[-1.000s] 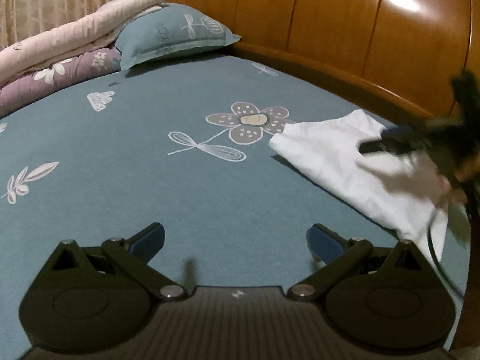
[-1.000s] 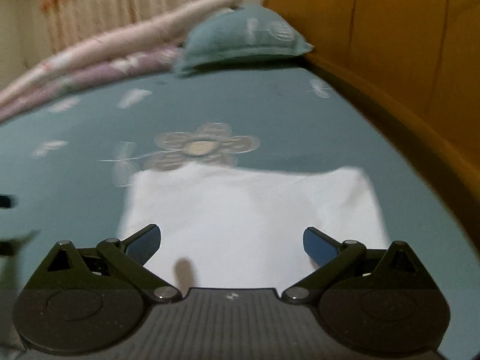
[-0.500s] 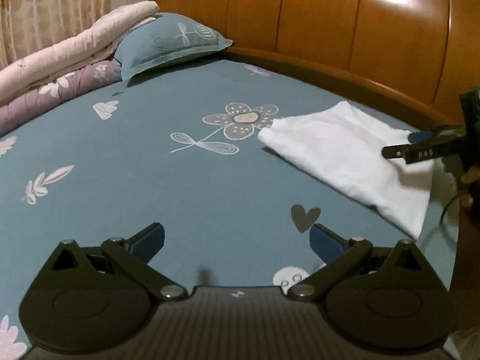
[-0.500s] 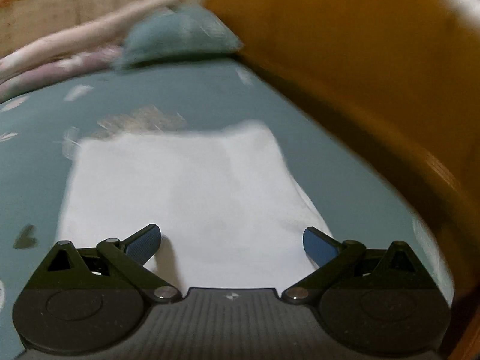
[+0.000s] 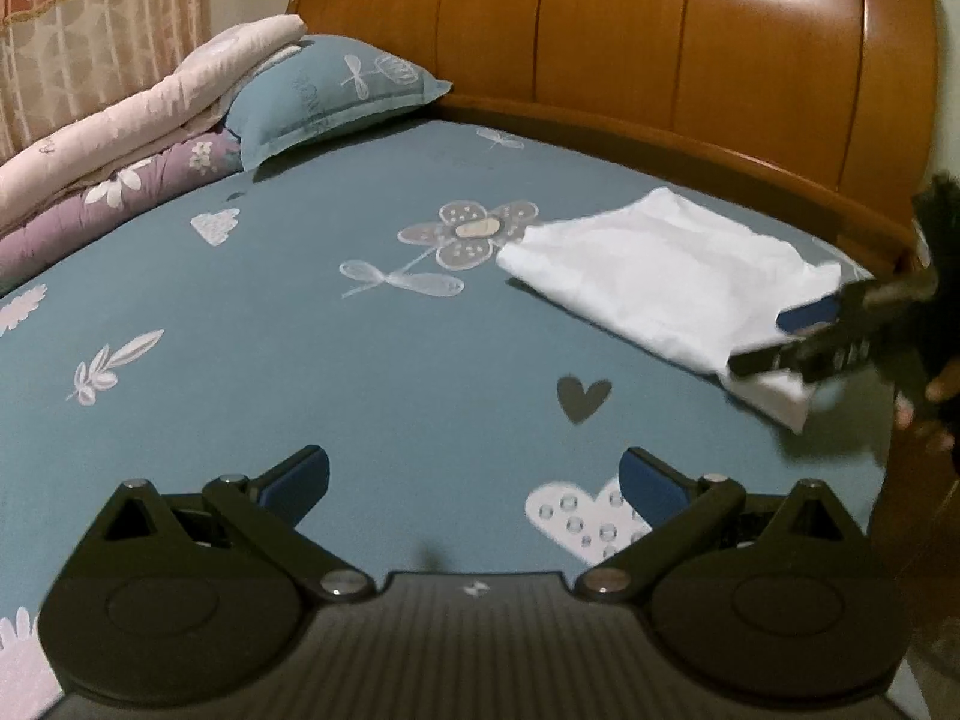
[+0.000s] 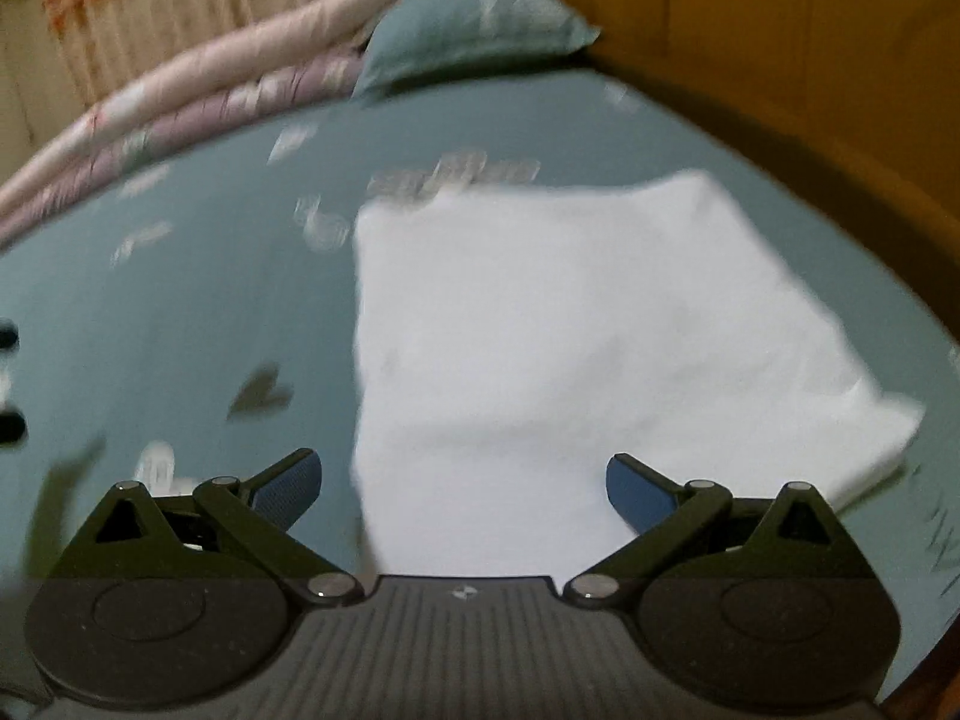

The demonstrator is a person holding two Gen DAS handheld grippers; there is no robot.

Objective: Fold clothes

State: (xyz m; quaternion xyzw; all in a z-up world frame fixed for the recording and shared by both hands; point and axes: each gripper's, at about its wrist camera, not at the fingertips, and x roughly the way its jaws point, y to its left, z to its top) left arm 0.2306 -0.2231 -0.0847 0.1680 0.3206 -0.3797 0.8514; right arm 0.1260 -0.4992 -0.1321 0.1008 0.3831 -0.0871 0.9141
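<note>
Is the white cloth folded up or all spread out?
Folded. The white cloth lies on the bedsheet as a compact rectangle, with layered edges at its near corner.

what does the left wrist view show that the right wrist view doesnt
Only the left wrist view shows the right gripper from outside, reaching over the near corner of the folded white garment, plus the sharp wooden headboard with its panels and a white dotted heart print.

Only the right wrist view shows the garment's full squarish outline, lying flat right ahead of its open gripper, though blurred.

Both show the teal bedsheet, the teal pillow, the stacked quilts, the dark heart print and the curtain.
</note>
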